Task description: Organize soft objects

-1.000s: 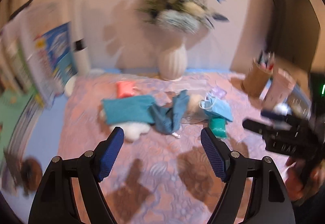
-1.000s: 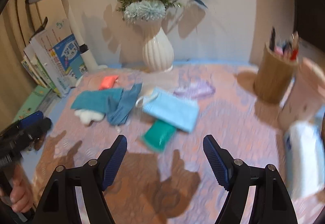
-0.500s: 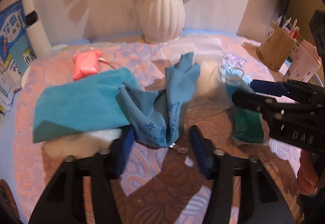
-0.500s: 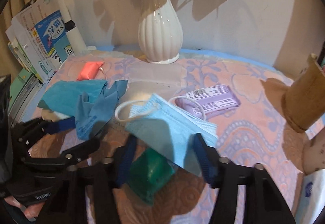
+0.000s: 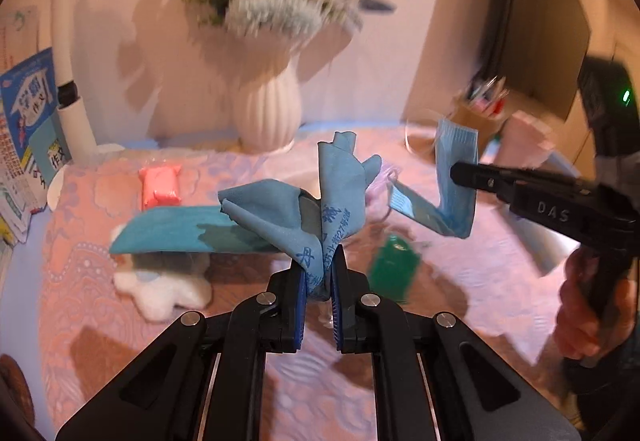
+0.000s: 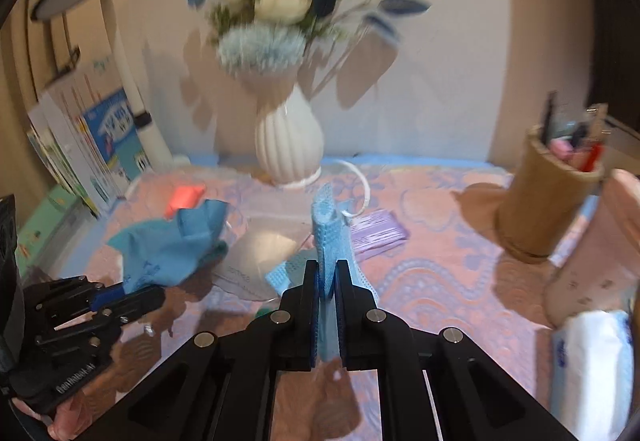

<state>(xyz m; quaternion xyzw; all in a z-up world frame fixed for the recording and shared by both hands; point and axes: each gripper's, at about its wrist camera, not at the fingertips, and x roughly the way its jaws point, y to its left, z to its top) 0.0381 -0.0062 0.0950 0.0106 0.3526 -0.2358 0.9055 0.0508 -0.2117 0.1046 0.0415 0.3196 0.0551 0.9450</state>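
Note:
My left gripper point(image 5: 321, 259) is shut on a blue printed cloth point(image 5: 332, 201) and holds it lifted above the table; the cloth also shows in the right wrist view point(image 6: 168, 249). My right gripper point(image 6: 327, 273) is shut on a light blue face mask point(image 6: 330, 229), lifted, with its ear loop hanging; the mask also shows in the left wrist view point(image 5: 452, 181). On the pink patterned mat lie a teal cloth point(image 5: 168, 233), a white fluffy pad point(image 5: 164, 287), a green packet point(image 5: 394, 267), a coral packet point(image 5: 160, 187) and a white cup mask point(image 6: 260, 253).
A white vase point(image 6: 289, 141) with flowers stands at the back centre. Books point(image 6: 92, 145) and a white lamp post point(image 5: 70, 81) are at the left. A pen holder point(image 6: 548, 197), a pink cup point(image 6: 600, 249), a tissue pack point(image 6: 596, 365) and a purple packet point(image 6: 376, 233) are at the right.
Both grippers have closed: the left on the blue printed cloth, the right on the face mask. Both items have been lifted off the mat.

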